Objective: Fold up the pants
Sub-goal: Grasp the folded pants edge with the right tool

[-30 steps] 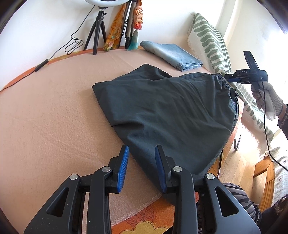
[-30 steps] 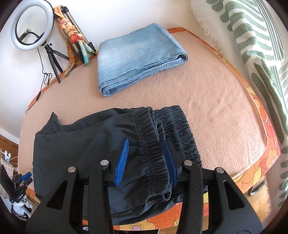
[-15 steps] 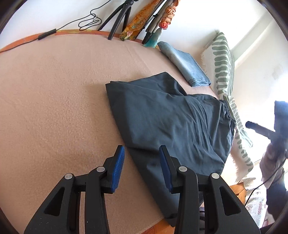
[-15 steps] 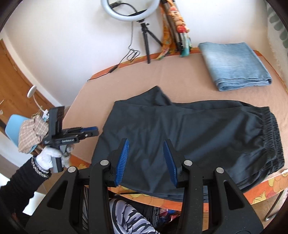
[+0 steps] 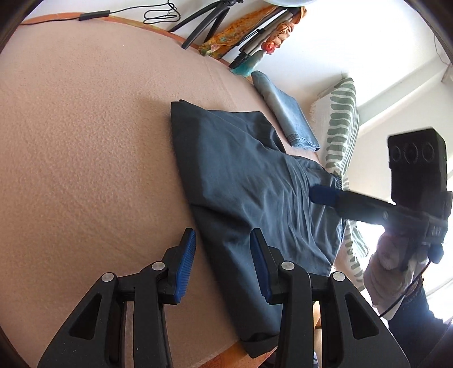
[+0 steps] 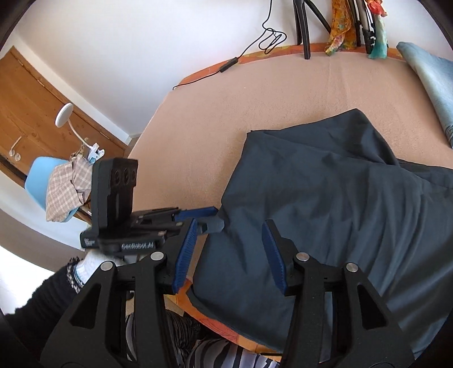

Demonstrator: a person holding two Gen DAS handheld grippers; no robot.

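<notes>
Dark blue-grey pants (image 5: pixel 240 175) lie folded on the peach-covered table (image 5: pixel 85 141). My left gripper (image 5: pixel 222 263) is open at their near left edge, and that edge runs between its fingers without being pinched. In the right wrist view the left gripper (image 6: pixel 208 218) reaches the same edge of the pants (image 6: pixel 339 198) from the left. My right gripper (image 6: pixel 229 254) hovers over the near end of the pants with its jaws opening and nothing pressed between them. From the left wrist view the right gripper (image 5: pixel 322 195) shows side-on above the cloth.
Folded light-blue jeans (image 5: pixel 288 119) lie at the far side, beside a green-striped cushion (image 5: pixel 339 133). A tripod (image 6: pixel 301 25), a cable and scarves stand along the back edge. A blue chair with checked cloth (image 6: pixel 56 184) stands off the table's left end.
My right gripper left the waistband end and swept across the pants to the other end, near the left gripper, with its jaws wider. My left gripper rolled and moved closer to the pants' edge.
</notes>
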